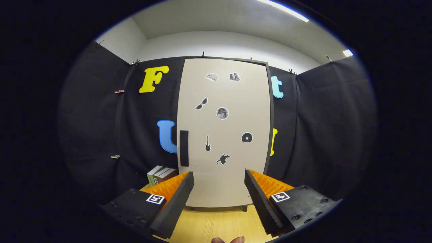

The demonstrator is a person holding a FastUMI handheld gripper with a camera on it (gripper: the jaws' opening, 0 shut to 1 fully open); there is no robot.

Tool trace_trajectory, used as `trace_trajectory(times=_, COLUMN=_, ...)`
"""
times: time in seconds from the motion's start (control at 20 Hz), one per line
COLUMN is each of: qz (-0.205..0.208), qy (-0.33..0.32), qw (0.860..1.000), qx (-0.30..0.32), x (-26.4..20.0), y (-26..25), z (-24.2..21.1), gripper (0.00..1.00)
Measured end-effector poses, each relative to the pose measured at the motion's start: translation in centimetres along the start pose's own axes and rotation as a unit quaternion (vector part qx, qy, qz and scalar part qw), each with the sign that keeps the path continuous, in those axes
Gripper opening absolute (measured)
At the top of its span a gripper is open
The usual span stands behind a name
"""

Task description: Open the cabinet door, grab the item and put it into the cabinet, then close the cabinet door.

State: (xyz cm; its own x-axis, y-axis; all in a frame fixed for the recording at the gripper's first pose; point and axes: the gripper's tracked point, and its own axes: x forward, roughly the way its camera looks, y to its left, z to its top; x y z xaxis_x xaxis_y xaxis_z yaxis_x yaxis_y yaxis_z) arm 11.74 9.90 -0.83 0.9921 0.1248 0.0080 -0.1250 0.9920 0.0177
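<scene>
Gripper view is showing you a closed cabinet standing on a wooden tabletop (216, 226), with your gripper (219, 179) hanging in front of it, its two fingers spread wide and pinching nothing. Working from the left, you are seeing the books (161, 175) first: they are standing upright on the table just beside the cabinet's lower left corner, beyond your left finger. I am counting at least two spines, possibly three, though the finger is hiding their lower parts. These are probably the item to stow; they are looking stiff, light and boxy, so you would do best taking one across its thickness near the top of the spine, where both pads can press flat. Next, you are looking at one dark vertical handle (184, 148) set near the left edge of the cabinet door (233, 189), just above and beyond your left fingertip. It is looking rigid and narrow, a fair place to pinch from the sides before swinging the door; the hinges are likely on the right, judging by the handle's side. The door itself is shut and flat, carrying seven small stickers (222, 113) scattered over it. One short cabinet foot (244, 208) is showing between the fingers. Right of the door, you are facing the plain dark booth wall.
</scene>
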Motion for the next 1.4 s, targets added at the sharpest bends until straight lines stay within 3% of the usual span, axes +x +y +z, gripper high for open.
trace_trajectory(times=0.9, qz=0.026, qy=-0.006, qw=1.000, qx=-0.007, x=1.1, y=2.0, z=-1.8, gripper=0.98)
trace_trajectory(times=1.4, qz=0.039, qy=-0.024, qw=0.999, qx=-0.006, x=1.1, y=3.0, z=-0.3, gripper=0.98)
